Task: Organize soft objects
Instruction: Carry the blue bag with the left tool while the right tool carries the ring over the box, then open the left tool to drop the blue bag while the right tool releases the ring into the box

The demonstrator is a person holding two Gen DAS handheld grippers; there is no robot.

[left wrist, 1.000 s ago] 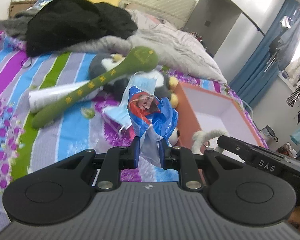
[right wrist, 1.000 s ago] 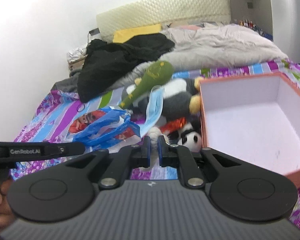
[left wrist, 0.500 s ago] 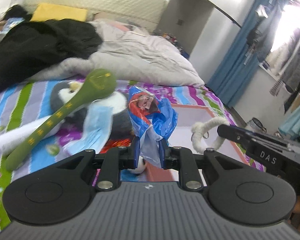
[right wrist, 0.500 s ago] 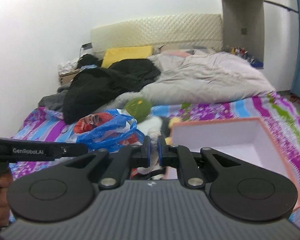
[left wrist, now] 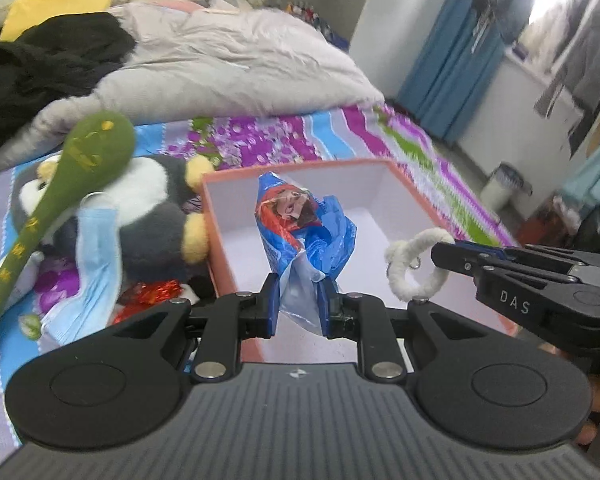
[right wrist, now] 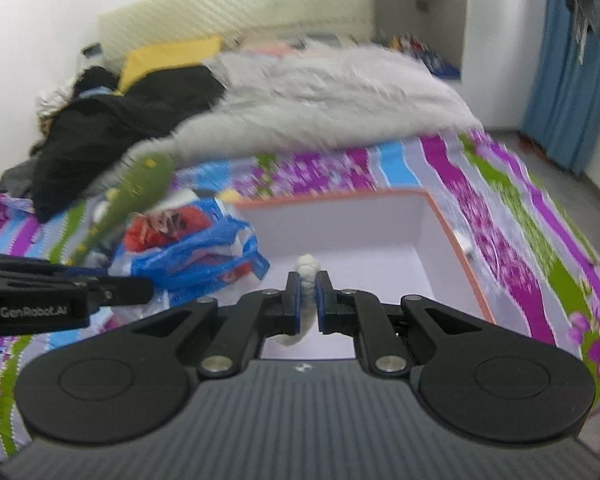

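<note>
Left claw: the left gripper [left wrist: 299, 304] is pinching the bottom of a crinkly blue plastic bag with a cartoon picture [left wrist: 306, 232]. Its blue pads press on the bag from both sides.

Blue bag: it sticks up from the left claw and hangs over the open box. In the right wrist view the same bag [right wrist: 196, 248] shows at the left, by the box's left wall.

Right claw: the right gripper [right wrist: 307, 300] is pinching a fluffy white rope ring [right wrist: 307, 270]. The ring is squeezed thin between the pads.

White ring: from the left wrist view it is a round loop [left wrist: 416, 264] with a small metal ring on it, held out over the right part of the box.

Box: a big open cardboard box, orange outside and white inside [left wrist: 404, 192], sits on the bed. The bit of its floor that shows is bare white.

Bed: a sheet with bright purple, blue and green stripes [left wrist: 284, 136] covers it.

Toys by the box: a grey and white plush penguin with yellow feet [left wrist: 152, 216] lies just left of the box, touching its wall. A long green plush club with yellow marks [left wrist: 52, 200] leans across it. A light blue face mask [left wrist: 96, 248] lies draped over the penguin.

Farther back: a fluffy grey blanket [left wrist: 228, 60], a heap of black clothes [left wrist: 40, 68] and a yellow pillow [left wrist: 56, 4].

Room: blue curtains [left wrist: 460, 48] hang at the right.
</note>
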